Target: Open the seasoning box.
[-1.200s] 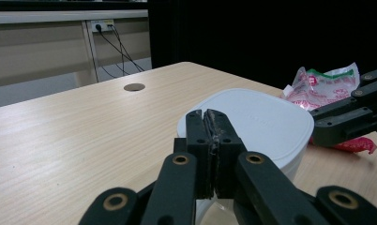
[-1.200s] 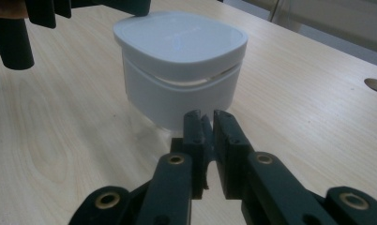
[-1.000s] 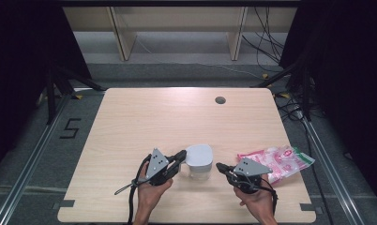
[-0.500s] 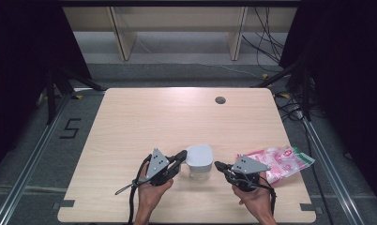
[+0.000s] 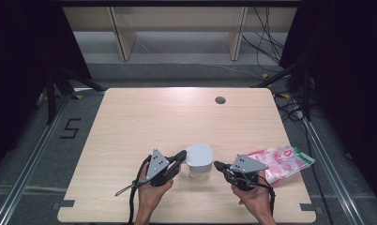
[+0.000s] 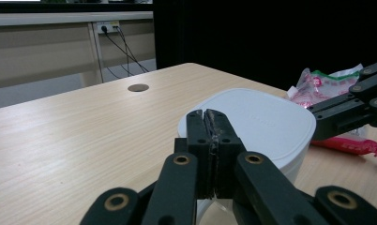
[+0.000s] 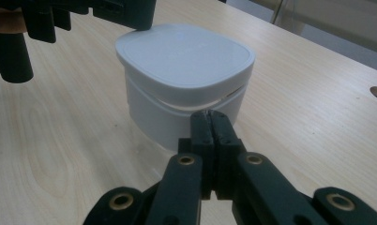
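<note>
The left gripper (image 5: pixel 181 156) is being held with its jaws pressed fully together, nothing gripped between them; its tips are resting at the left edge of the white lidded container (image 5: pixel 199 160). Whether the tips are actually touching the lid cannot be told. The right gripper (image 5: pixel 218 165) is likewise being held with jaws closed flat on each other and empty, pointed at the container's right side, just short of its wall in the right gripper view.

The container is sitting between the two grippers, near the front edge of the light wood table (image 5: pixel 144 117), lid on. A pink and white plastic packet (image 5: pixel 282 161) is lying just beyond the right gripper, toward the table's right edge. A round grommet hole (image 5: pixel 220 100) is being shown near the far edge. Beyond the table, cables (image 5: pixel 266 33) are hanging over a grey floor.
</note>
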`<state>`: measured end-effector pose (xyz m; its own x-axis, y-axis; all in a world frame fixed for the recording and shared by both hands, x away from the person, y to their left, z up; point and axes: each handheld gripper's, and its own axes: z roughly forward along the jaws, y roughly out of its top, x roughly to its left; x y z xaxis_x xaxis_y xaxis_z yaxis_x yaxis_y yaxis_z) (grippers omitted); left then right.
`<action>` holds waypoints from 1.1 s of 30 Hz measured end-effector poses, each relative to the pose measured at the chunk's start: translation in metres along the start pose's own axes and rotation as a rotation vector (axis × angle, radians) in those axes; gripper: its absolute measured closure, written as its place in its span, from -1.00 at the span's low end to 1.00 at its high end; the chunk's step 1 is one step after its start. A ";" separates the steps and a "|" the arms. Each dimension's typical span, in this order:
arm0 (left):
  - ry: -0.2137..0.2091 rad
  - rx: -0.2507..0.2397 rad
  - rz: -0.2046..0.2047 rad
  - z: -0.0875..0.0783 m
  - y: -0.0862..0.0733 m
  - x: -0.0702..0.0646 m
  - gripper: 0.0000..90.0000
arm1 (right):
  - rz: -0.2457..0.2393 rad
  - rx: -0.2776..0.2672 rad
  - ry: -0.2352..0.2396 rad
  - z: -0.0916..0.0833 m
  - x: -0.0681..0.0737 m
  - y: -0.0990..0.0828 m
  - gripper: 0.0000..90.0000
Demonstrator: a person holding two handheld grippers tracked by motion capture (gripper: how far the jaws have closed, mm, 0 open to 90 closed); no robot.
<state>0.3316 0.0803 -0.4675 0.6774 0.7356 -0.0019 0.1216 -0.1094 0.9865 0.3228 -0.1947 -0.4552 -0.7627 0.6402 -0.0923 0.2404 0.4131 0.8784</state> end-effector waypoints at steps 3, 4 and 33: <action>0.000 -0.002 -0.007 0.000 0.000 0.000 0.96 | -0.036 -0.006 -0.001 0.001 -0.002 0.001 1.00; 0.001 -0.003 -0.009 0.000 -0.001 0.000 0.96 | -0.039 -0.007 -0.001 0.001 -0.003 0.001 1.00; -0.038 -0.020 -0.032 -0.014 -0.002 -0.003 0.42 | -0.045 -0.038 0.027 0.003 0.004 0.017 1.00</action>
<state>0.3194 0.0881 -0.4675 0.7001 0.7130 -0.0397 0.1297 -0.0724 0.9889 0.3263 -0.1830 -0.4420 -0.7885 0.6033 -0.1196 0.1830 0.4158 0.8909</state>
